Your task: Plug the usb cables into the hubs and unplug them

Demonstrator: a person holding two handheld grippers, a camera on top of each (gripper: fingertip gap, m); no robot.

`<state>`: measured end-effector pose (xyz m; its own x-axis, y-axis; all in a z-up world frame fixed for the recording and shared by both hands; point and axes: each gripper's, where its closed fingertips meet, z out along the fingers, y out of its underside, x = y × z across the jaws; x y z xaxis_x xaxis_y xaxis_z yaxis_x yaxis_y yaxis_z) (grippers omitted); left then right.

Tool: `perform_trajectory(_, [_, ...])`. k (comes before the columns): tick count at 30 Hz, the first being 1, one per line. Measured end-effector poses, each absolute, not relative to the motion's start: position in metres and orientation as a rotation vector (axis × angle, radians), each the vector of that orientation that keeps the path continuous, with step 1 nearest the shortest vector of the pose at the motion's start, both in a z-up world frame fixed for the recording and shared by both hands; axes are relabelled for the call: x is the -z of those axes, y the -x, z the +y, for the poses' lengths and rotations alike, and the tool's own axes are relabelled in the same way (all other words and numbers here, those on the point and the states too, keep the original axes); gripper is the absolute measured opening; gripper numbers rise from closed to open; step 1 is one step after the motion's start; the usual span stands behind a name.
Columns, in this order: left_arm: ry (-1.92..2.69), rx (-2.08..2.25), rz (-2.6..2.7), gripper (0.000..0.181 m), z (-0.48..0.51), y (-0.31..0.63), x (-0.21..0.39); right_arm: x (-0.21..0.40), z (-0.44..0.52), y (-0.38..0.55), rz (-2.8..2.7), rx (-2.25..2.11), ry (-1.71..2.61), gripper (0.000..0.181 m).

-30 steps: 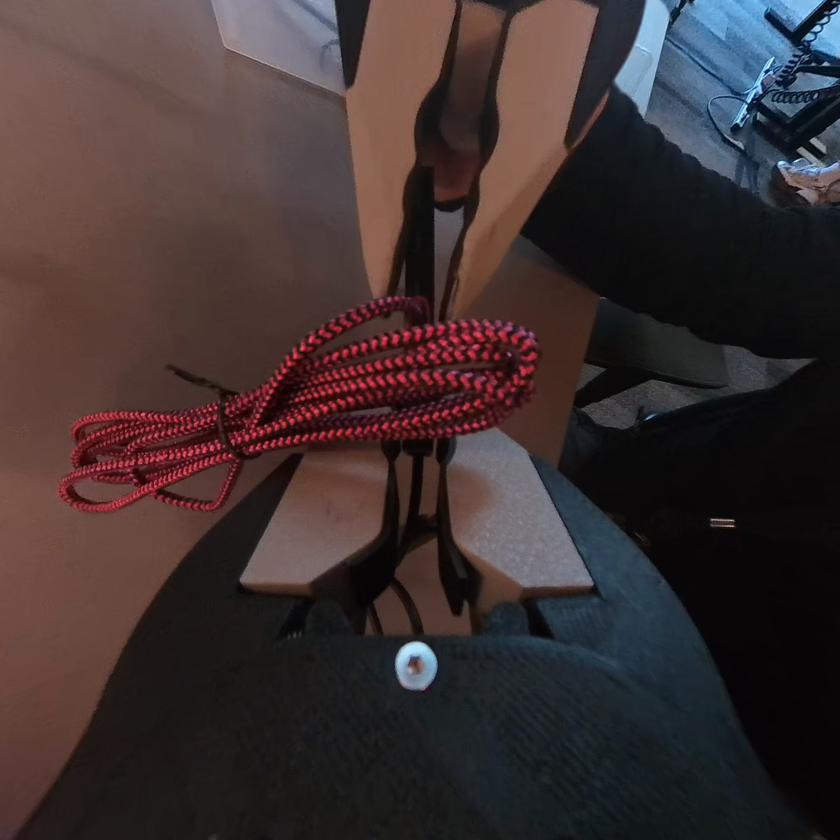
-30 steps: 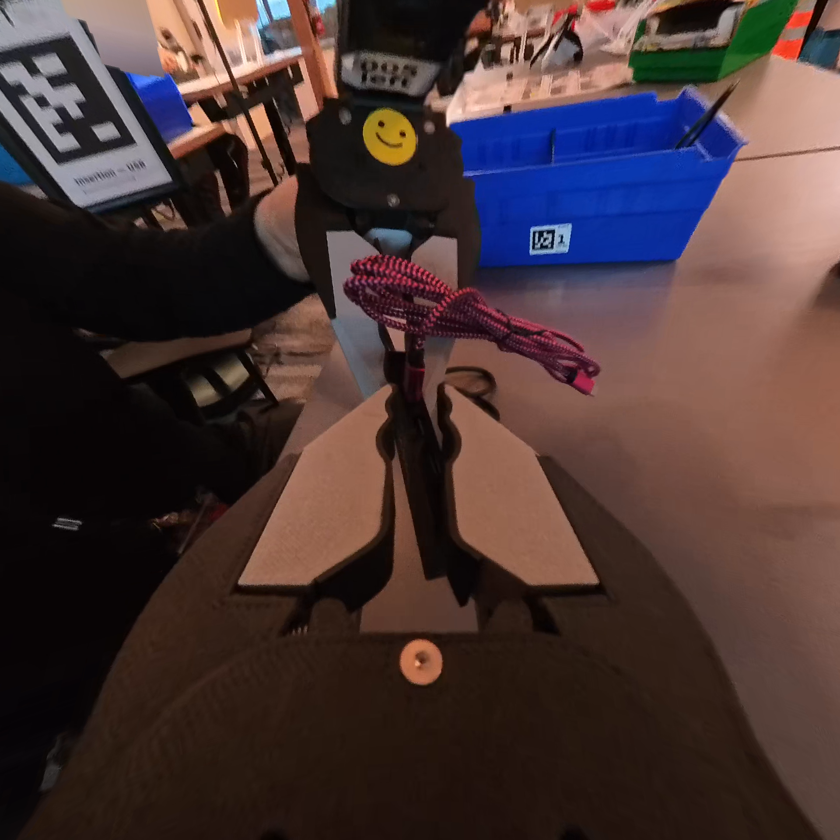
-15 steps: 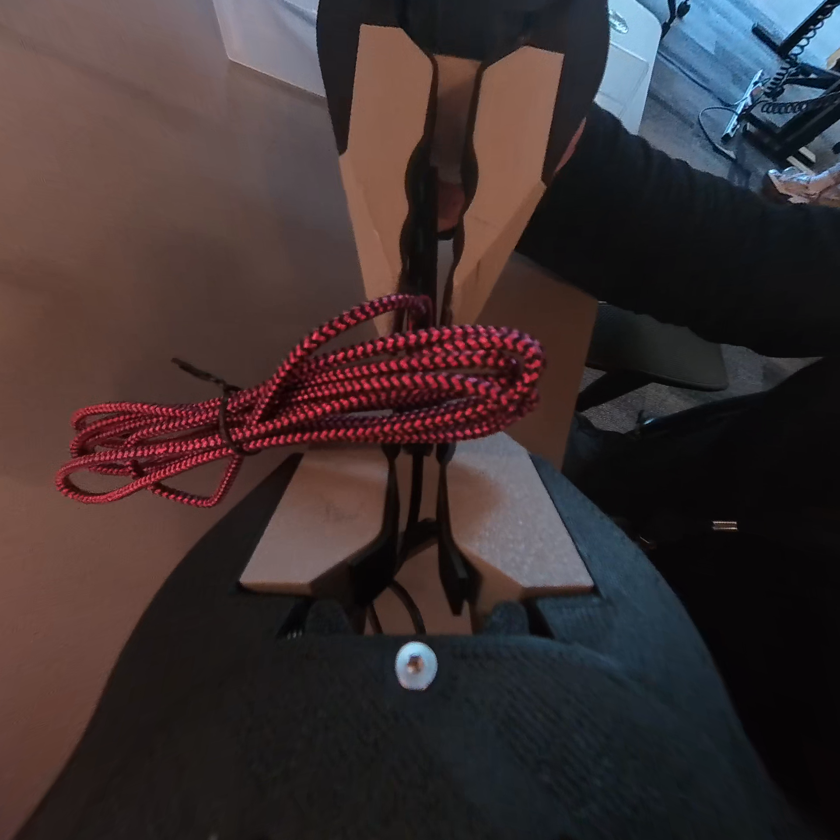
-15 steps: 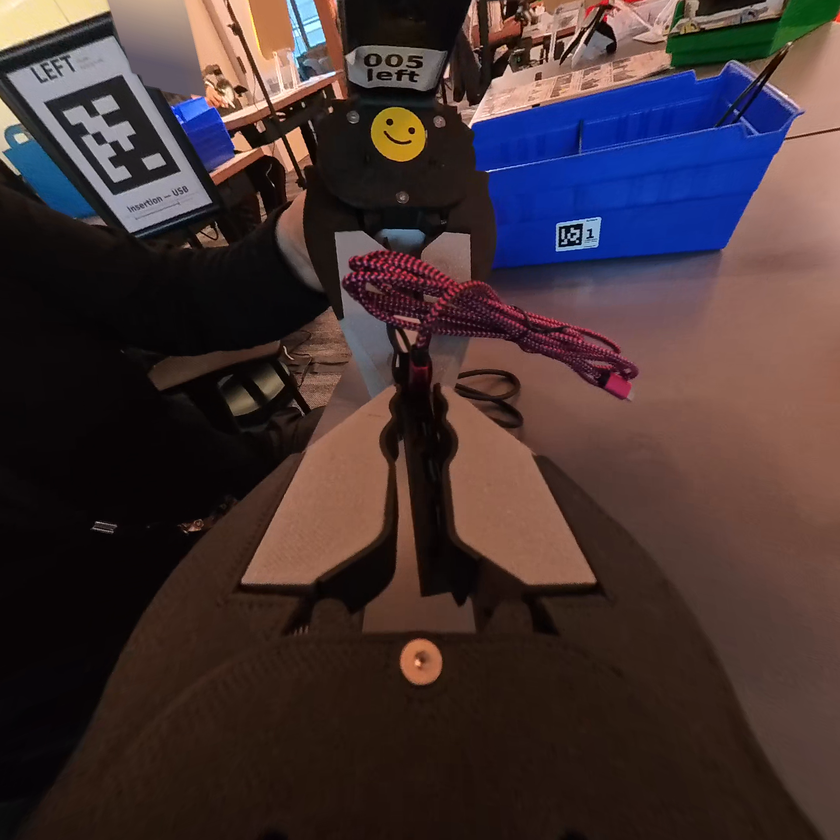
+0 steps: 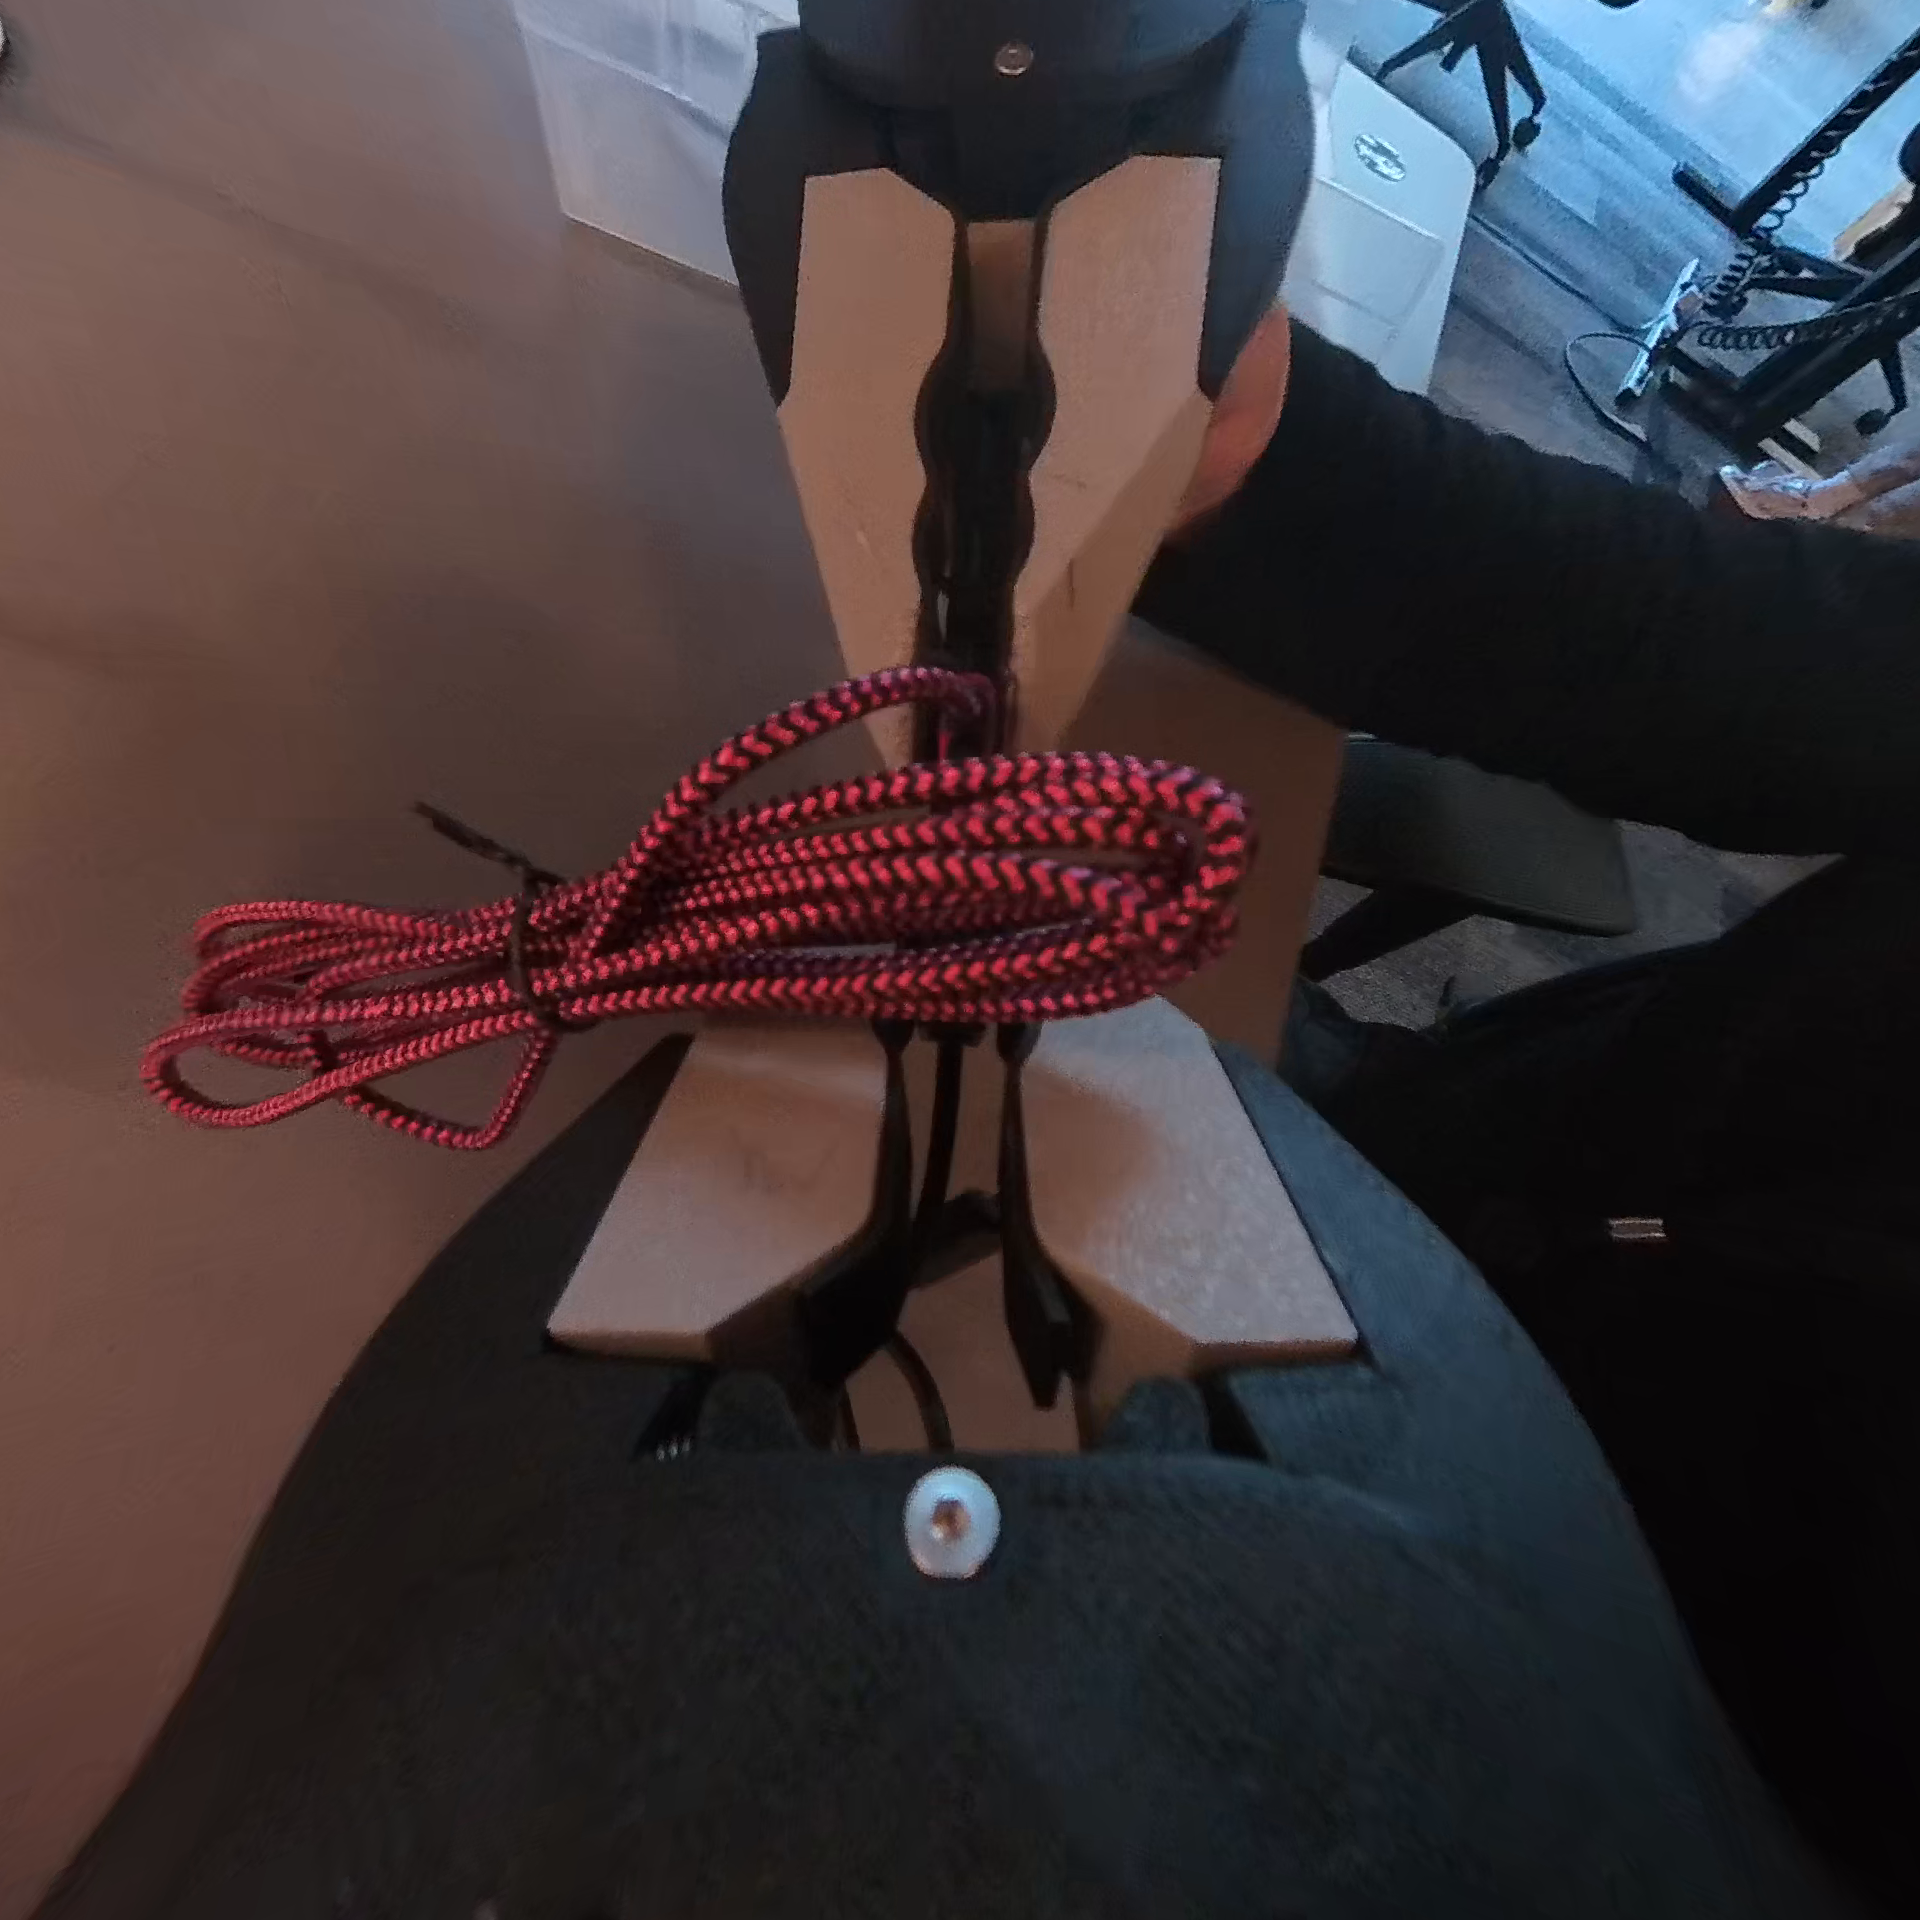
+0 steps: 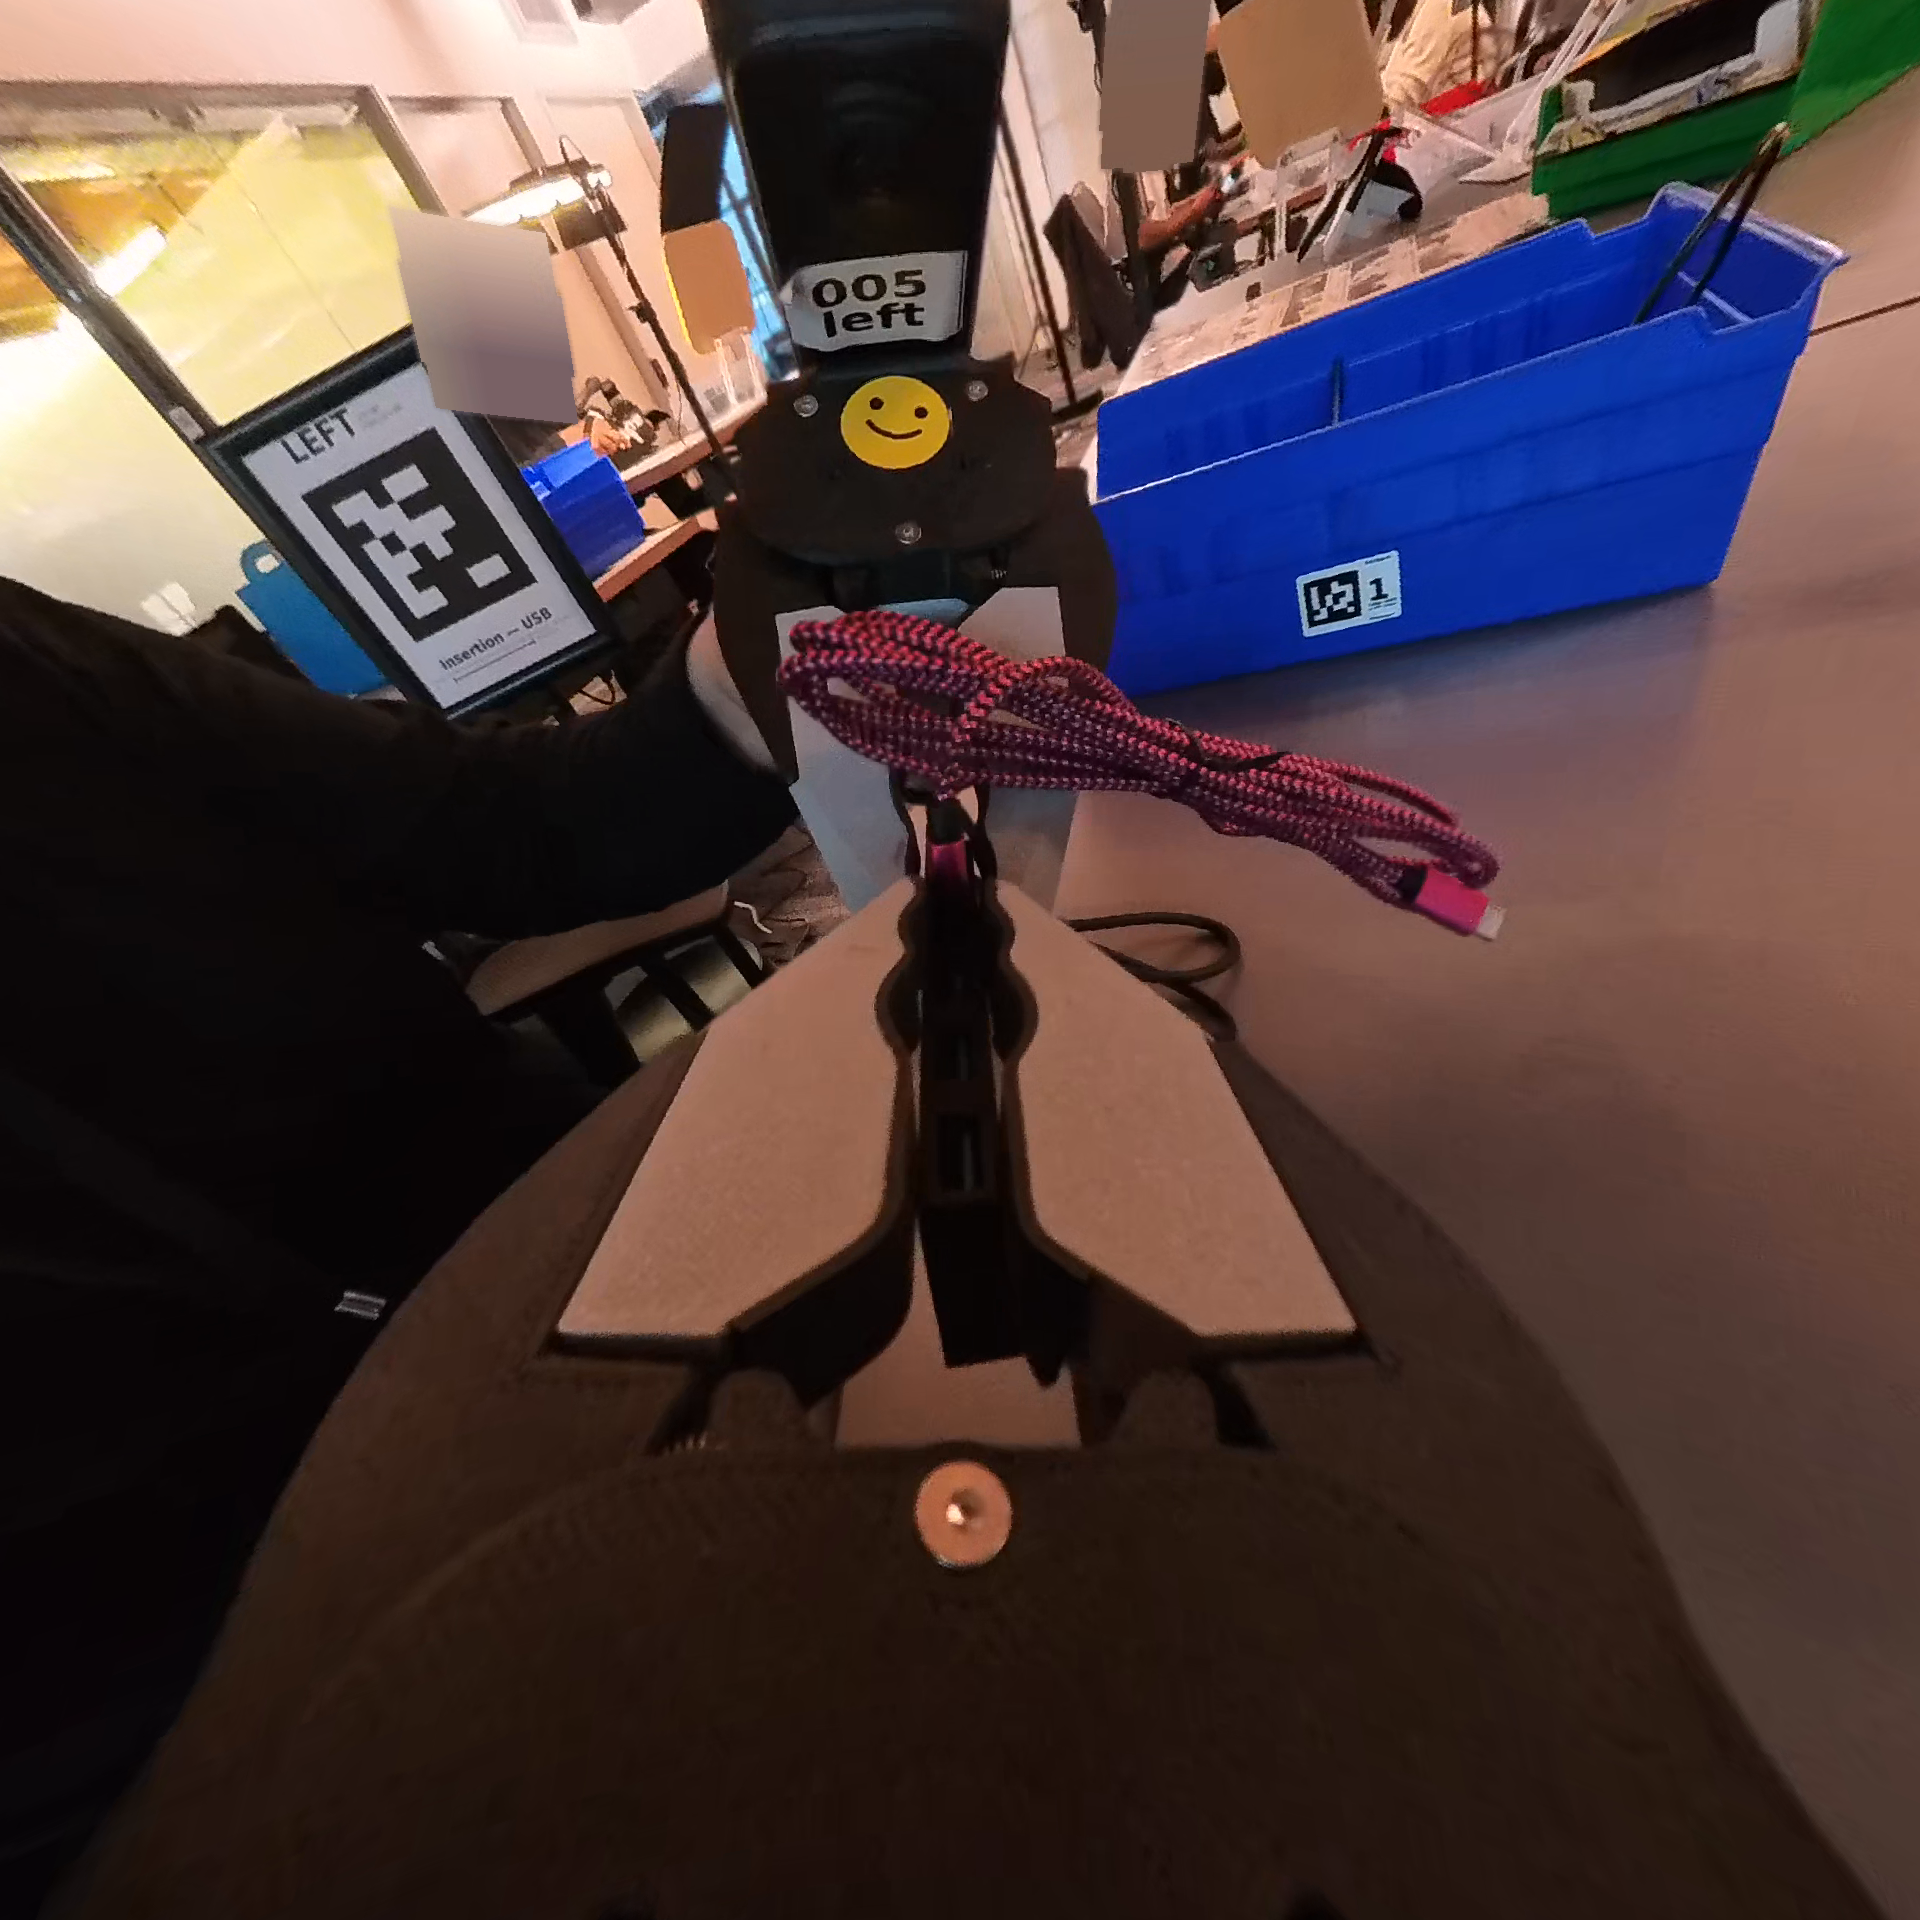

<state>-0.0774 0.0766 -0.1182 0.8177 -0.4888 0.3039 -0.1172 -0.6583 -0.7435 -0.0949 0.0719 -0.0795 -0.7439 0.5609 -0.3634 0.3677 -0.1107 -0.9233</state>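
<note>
**Jaws closed both sides, hub and plug held mid-air**

Right gripper (image 6: 956,1049) jaws pinch the black hub (image 6: 961,1164). Left gripper (image 5: 951,1049) jaws nearly closed on something thin and dark, likely the plug; can't confirm. Red braided cable (image 5: 831,904) hangs bundled between them, above the table (image 6: 1610,1195). Cable soft, light, floppy; grip the stiff plug. Table edge close, blue bin (image 6: 1455,468) well apart, open room rightward.

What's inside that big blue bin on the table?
The blue bin shows a divider wall and thin dark rods sticking up at its far end. Its front wall hides the bottom, so anything lying there can't be seen.
</note>
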Motion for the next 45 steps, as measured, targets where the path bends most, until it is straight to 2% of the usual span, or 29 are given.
perform_trajectory(9, [2.259,0.601,0.396,0.013,0.084,0.086,0.122,0.083,0.077,0.103,-1.955,-1.797,0.996,0.005])
perform_trajectory(20, [2.195,0.703,0.281,0.013,0.084,0.093,0.123,0.083,0.077,0.112,-1.833,-2.077,1.149,0.003])
perform_trajectory(45, [2.012,0.823,0.164,0.01,0.089,0.097,0.106,0.07,0.086,0.119,-1.578,-2.229,1.142,0.002])
